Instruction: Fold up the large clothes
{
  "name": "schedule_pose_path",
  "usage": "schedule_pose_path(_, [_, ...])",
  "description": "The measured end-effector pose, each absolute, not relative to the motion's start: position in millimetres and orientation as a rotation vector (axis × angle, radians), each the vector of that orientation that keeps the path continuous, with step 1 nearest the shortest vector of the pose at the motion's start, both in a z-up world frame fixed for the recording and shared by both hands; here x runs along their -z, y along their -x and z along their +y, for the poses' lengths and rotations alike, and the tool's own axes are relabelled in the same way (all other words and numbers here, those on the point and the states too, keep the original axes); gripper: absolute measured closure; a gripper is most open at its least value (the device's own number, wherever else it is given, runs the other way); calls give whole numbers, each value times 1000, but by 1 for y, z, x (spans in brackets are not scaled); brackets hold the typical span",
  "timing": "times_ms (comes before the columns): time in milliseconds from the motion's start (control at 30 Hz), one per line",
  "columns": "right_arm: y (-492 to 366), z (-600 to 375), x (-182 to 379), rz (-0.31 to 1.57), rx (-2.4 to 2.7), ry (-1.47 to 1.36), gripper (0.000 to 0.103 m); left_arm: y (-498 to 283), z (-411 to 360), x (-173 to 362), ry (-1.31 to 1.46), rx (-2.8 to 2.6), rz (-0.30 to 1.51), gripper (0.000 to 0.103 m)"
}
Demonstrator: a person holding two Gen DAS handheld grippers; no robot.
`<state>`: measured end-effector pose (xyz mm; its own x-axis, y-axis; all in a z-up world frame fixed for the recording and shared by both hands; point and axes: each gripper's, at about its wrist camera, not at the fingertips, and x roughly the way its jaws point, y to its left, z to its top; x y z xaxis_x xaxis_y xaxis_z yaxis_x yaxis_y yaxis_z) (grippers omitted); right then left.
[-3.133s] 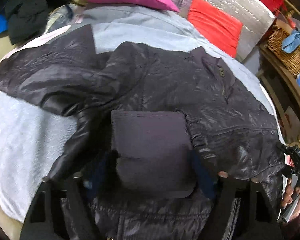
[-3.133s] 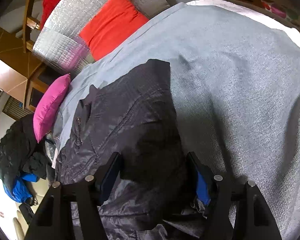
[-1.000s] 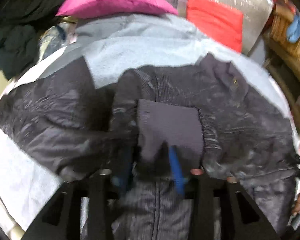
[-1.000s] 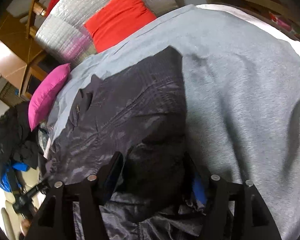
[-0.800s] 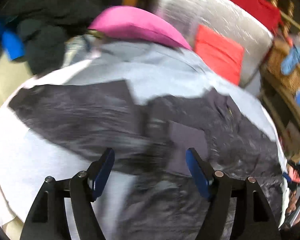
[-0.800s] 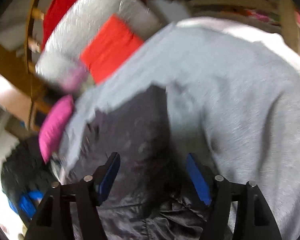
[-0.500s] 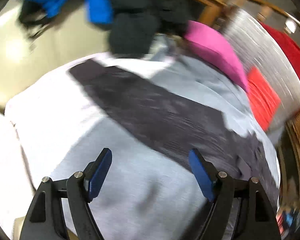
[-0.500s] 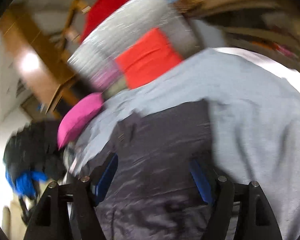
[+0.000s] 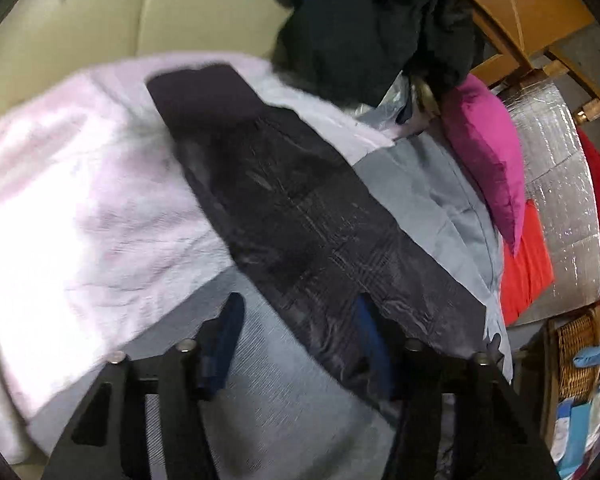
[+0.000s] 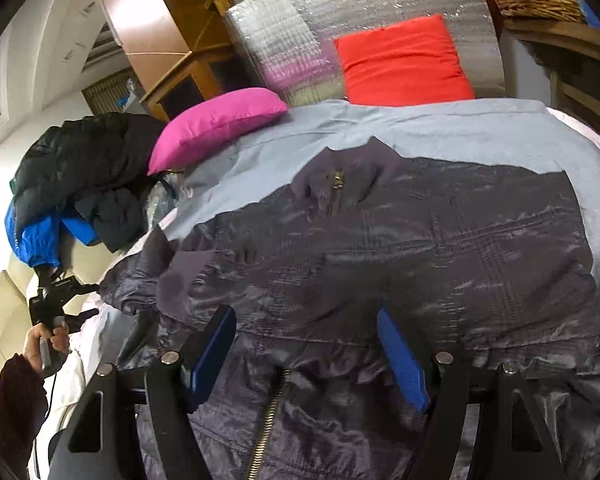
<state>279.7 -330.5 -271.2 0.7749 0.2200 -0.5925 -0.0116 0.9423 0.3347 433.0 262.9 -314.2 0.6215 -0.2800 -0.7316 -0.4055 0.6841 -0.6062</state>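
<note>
At the bottom of the right wrist view, the right gripper stands with its jaws well apart, its blue pads hanging just over the dark jacket and clamping nothing; whether the pad tips brush the shiny cloth I cannot tell. The jacket lies spread front-up on the grey bedcover, its brass zipper running down between the two fingers and its collar at the far edge. In the left wrist view the left gripper is about half open, its jaws having just been closing, with grey cover showing between them; the right pad sits at the edge of the jacket's sleeve, but no grip on it shows. That sleeve stretches away flat from the pads toward its cuff across a pale pink blanket. To the left in the right view, a person's hand holds the left gripper's handle. Farther off lie a magenta pillow, a red cushion against a silver quilted panel, and a pile of dark clothes.
</note>
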Motion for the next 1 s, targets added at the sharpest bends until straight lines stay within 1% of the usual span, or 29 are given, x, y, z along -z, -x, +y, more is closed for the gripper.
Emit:
schedule_pose_path(233, [-285,-355,275,678,-87,-384,26,-454,271,328,918,-122,898,47])
schedule_pose_path(367, [-291,-356,275,675,-75,-381,26,-461,277,331,947,-135,863,48])
schedule_pose_path(400, [-291,-358,275,668,-69,-384,26,-462,277,331,944,-145,854,56])
schedule_pose_path(433, [-291,-359,274,663,-65,-388,26,-464,276,331,933,-156,853,77])
schedule_pose_path(467, [-290,-361,272,650,-57,-395,27,-467,276,331,919,-170,860,86])
schedule_pose_path(533, [-285,-368,268,624,-42,-411,27,-465,273,324,906,-170,847,89])
schedule_pose_path(633, [-278,-379,262,594,-23,-446,27,-461,262,294,825,-138,791,93])
schedule_pose_path(800, [-269,-396,253,555,1,-505,27,-453,217,223,654,-39,731,94])
schedule_pose_path(933, [-257,-410,245,516,17,-553,27,-439,144,159,460,81,690,95])
schedule_pose_path(1000, [-250,-420,241,500,29,-582,27,-431,107,138,389,141,671,95])
